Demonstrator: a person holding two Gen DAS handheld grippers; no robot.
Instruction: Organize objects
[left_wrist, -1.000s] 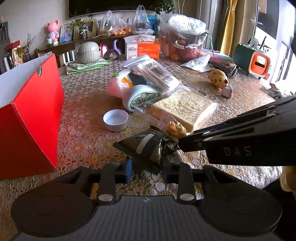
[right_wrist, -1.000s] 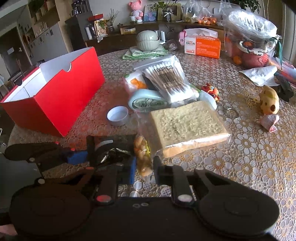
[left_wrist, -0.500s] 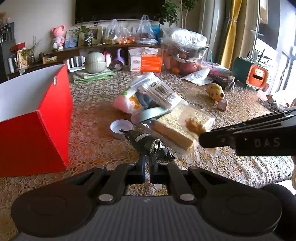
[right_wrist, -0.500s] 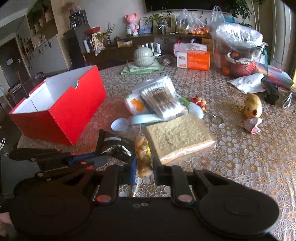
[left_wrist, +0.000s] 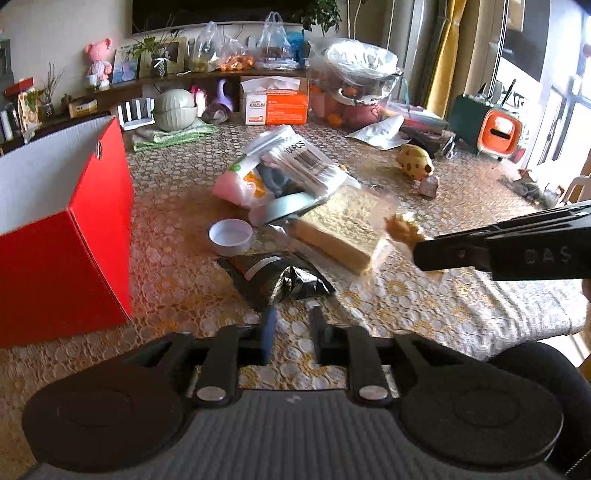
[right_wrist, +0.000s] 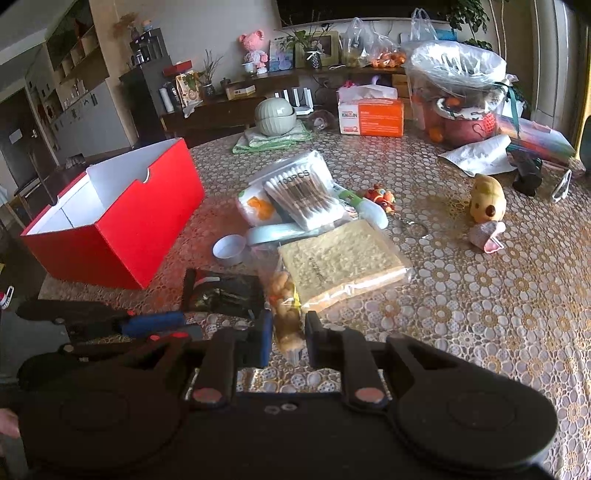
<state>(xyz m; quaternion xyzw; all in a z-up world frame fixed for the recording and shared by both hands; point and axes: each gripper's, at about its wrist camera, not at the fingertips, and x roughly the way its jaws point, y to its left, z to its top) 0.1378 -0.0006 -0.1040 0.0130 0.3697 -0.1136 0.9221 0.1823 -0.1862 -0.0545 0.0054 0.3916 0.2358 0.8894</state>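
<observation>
1. Sorting step: picking up one item from the pile at centre frame, bound, by judgement, for the red box (right_wrist: 122, 221) at left.
2. Right tongs (right_wrist: 288, 338) clamped on a clear snack packet (right_wrist: 284, 302) of orange-yellow pieces, low centre of the right wrist view; seen from the left wrist view at right, packet (left_wrist: 402, 229) raised clear of the surface (right_wrist: 480, 314).
3. Left tongs (left_wrist: 291, 332) parted, holding nothing, poised just short of the dark foil packet (left_wrist: 277, 277) lying flat at centre, beside the bagged bread (left_wrist: 343, 229) and white cap (left_wrist: 231, 236).
4. Next, probably: swing the snack packet left over the open box rim and release; watch for the loose wrapper slipping.
5. Then, likely: close left tongs on the crumpled near edge of the foil packet, lift, carry to the same box.
</observation>
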